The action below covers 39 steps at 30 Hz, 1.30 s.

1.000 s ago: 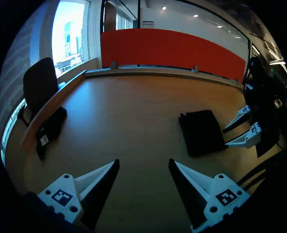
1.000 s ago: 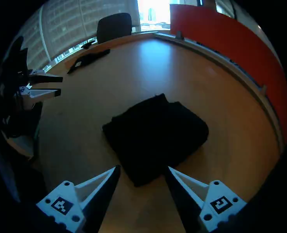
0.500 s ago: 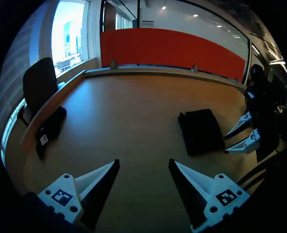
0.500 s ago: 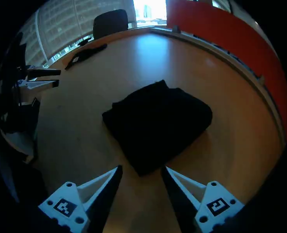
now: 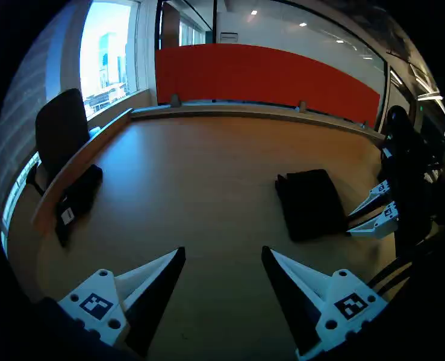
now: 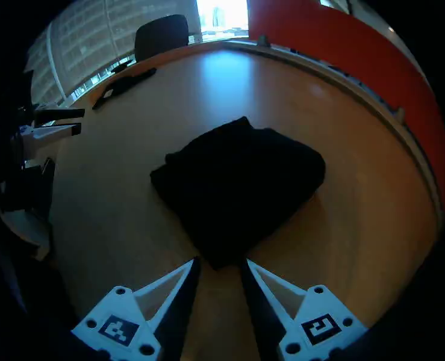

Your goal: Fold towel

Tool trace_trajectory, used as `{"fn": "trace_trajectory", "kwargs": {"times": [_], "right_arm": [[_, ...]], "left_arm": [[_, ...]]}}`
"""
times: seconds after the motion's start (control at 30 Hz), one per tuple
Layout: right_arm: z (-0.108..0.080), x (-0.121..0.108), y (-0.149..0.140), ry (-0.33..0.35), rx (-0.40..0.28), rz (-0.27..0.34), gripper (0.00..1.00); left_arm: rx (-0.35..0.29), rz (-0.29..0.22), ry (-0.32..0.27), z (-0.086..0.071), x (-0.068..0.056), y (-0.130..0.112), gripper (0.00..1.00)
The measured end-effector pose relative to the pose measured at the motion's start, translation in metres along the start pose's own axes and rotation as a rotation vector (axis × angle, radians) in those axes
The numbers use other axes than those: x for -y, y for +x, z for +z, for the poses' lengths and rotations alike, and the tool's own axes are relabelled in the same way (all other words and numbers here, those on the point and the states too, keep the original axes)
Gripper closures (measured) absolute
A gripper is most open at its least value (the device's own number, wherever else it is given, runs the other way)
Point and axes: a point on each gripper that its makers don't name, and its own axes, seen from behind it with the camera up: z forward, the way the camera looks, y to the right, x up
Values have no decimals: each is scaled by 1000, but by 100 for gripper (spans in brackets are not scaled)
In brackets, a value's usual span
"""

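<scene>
Dimly lit, the black towel (image 6: 240, 174) hides its folds; the right gripper (image 6: 219, 271), narrowly parted, flanks its near corner, while the left gripper (image 5: 222, 259) gapes wide above the bench (image 5: 210, 162).

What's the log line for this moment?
stage: pre-grasp | towel: folded, flat on table | right gripper: open, tips flank near corner | left gripper: open, off towel, holding nothing
</scene>
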Motion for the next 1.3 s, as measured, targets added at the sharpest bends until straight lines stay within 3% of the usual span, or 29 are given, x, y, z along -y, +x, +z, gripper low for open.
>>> {"fn": "trace_trajectory", "kwargs": {"times": [0.13, 0.4, 0.53, 0.9, 1.3], "right_arm": [[0, -1, 0, -11, 2, -10, 54], [-3, -7, -1, -40, 0, -28, 85], [-5, -8, -1, -44, -4, -37, 92], [-9, -10, 11, -48, -37, -44, 95], [-33, -24, 59, -62, -135, -64, 95]], "left_arm": [[0, 3, -2, 0, -1, 0, 6], [0, 3, -6, 1, -2, 1, 6], [0, 2, -7, 1, -2, 1, 6], [-4, 2, -10, 1, -1, 2, 6], [-17, -6, -7, -3, 4, 6, 6]]}}
